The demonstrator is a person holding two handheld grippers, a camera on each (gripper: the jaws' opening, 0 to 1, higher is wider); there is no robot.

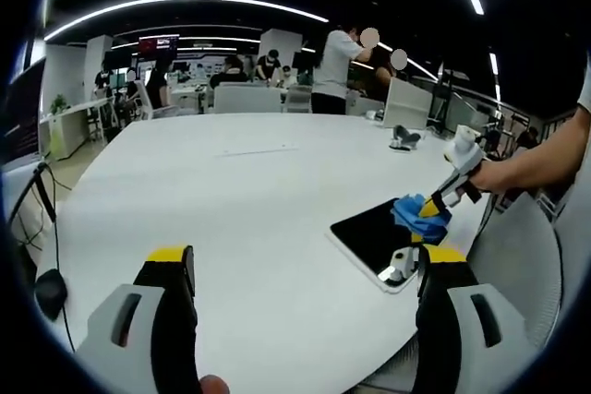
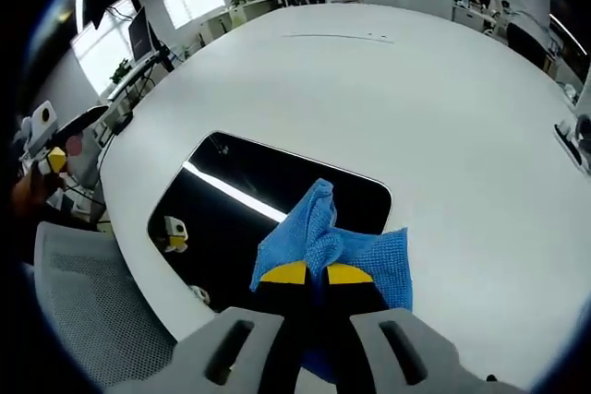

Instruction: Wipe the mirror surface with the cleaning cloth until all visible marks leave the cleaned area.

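Observation:
A dark rectangular mirror (image 2: pixel 240 200) with rounded corners lies flat on the white table (image 2: pixel 388 99) close to its edge; it reflects a ceiling light strip. A blue cleaning cloth (image 2: pixel 332 246) rests bunched on the mirror's near corner, and my right gripper (image 2: pixel 309 274) is shut on it. In the left gripper view the mirror (image 1: pixel 374 235) lies at the right with the blue cloth (image 1: pixel 416 211) on its far end, pinched by the right gripper (image 1: pixel 434 209) in a person's hand. My left gripper (image 1: pixel 305 260) stands open above the table, its jaws wide apart and holding nothing.
A grey mesh chair (image 2: pixel 92 311) stands by the table edge beside the mirror. A small grey device (image 1: pixel 404 140) sits on the far right of the table. Cables (image 1: pixel 42 219) hang off the left edge. People stand at desks (image 1: pixel 337 66) in the background.

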